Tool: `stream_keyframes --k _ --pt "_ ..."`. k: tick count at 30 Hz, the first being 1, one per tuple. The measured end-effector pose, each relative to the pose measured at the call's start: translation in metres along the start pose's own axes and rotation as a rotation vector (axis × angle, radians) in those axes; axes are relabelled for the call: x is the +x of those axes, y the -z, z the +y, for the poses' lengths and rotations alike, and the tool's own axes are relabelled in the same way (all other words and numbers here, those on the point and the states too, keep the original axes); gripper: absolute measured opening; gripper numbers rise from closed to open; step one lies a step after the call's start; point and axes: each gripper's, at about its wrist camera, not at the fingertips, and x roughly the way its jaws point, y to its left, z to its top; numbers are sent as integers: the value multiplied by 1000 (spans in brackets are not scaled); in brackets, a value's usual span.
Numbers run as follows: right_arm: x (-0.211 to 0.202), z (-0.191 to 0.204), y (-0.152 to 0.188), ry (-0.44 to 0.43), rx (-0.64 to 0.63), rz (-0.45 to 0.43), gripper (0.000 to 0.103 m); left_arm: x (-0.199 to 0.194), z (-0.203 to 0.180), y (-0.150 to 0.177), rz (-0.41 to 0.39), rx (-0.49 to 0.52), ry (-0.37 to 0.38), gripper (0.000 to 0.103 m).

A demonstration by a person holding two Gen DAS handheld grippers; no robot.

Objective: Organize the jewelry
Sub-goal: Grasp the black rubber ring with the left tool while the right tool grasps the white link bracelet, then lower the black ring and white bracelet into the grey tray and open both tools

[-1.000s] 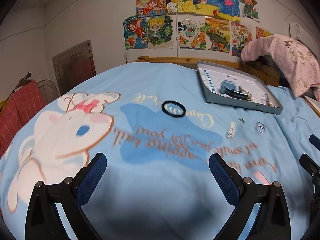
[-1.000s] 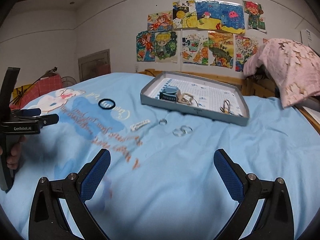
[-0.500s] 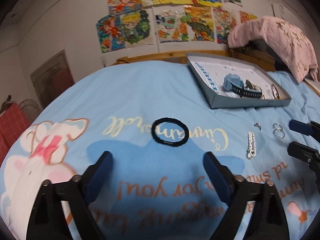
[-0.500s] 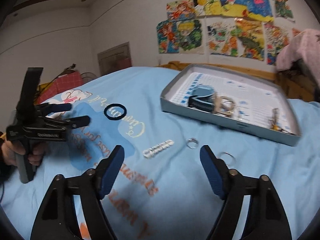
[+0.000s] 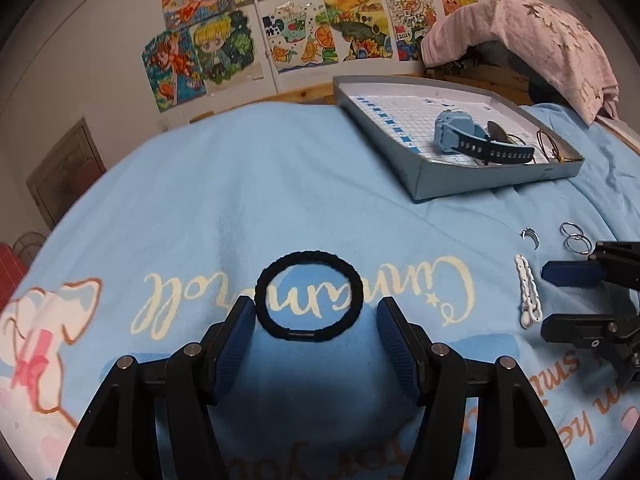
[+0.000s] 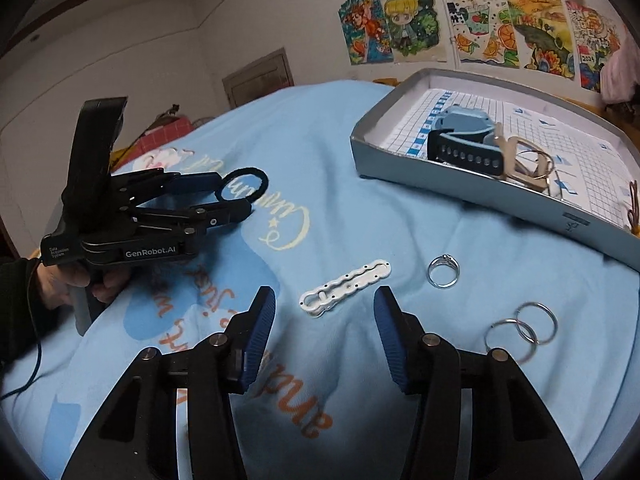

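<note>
Two wrist views split the scene between them: only the right one showed the person's hand (image 6: 94,284) gripping the handle of the left gripper (image 6: 236,196), while only the left one showed the pink cloth (image 5: 532,36) heaped beyond the bed. Nearest the left gripper (image 5: 316,312), its jaws had just been closing yet stood apart, the black hair tie (image 5: 308,295) lying flat on the blue blanket (image 5: 260,184) between its fingertips, the left pad right at the band's edge; whether they touched could not be told. The right gripper (image 6: 324,302) likewise had its jaws just narrowing and still apart, with the white chain clasp (image 6: 345,288) lying on the blanket between and just ahead of the tips, untouched. Right of the clasp lay a small silver ring (image 6: 443,272), and nearer the camera two linked hoops (image 6: 520,328). Farther back sat the grey tray (image 6: 460,182), holding a blue watch (image 6: 460,136) with a dark perforated strap, a tan clip (image 6: 516,160) touching it, and a thin brown loop (image 6: 633,204) at the far right end. Beyond it, cartoon posters (image 6: 460,24) covered the wall.
</note>
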Motion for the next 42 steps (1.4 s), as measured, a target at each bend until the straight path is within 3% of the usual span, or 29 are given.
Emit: stream_keyframes --k 7,16,22,26,30,32,36,42 --pt "10 -2 -3 -3 26 27 46 12 8 8 -22 -54 45 57" --pt "25 -4 -5 -20 61 27 46 20 11 13 -50 -109 51 35" --pt "28 7 -3 22 14 13 46 13 14 19 -90 -149 67 21" --pt "27 16 -3 14 -26 13 32 9 14 22 -104 -155 82 12" --pt "28 19 -3 18 -45 24 32 2 4 25 -113 -121 130 6" --pt "29 19 -4 15 -42 24 32 1 0 26 -115 -103 139 6" --pt "30 13 -5 15 -20 20 14 -3 -4 28 -122 -97 138 6" --pt "28 11 0 20 -23 0 13 -15 0 31 -142 -126 122 5"
